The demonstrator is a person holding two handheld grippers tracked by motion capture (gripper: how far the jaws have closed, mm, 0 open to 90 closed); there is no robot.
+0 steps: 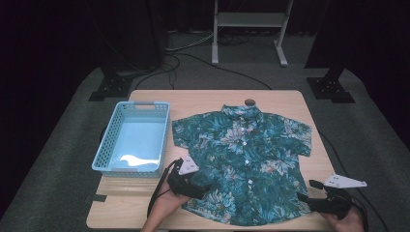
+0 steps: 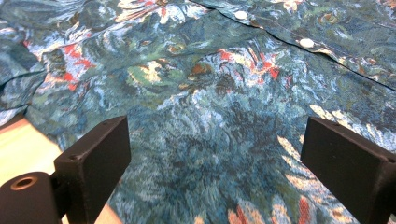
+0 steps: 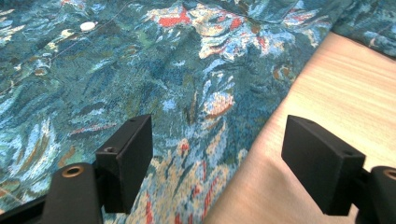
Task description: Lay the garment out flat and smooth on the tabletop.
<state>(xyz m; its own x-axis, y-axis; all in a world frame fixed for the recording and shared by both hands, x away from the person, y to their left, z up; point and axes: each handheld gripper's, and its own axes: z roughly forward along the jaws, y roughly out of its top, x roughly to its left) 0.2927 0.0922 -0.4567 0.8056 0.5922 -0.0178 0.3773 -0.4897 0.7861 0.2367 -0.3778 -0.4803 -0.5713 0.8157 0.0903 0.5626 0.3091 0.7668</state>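
From above, I see one shirt (image 1: 244, 162) lying flat on the table (image 1: 203, 96), one blue basket (image 1: 133, 137) beside it, and two grippers at its bottom corners. The hands are cut off. The left gripper (image 2: 215, 158) has its jaws wide apart over teal flowery cloth. The right gripper (image 3: 217, 161) is spread wide too, straddling the shirt's edge.

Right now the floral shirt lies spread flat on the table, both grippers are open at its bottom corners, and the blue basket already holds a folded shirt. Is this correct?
Not quite: the blue basket is empty, as the high view shows. The rest holds: the floral shirt lies spread flat on the table, and the left gripper and right gripper are open at its bottom corners.
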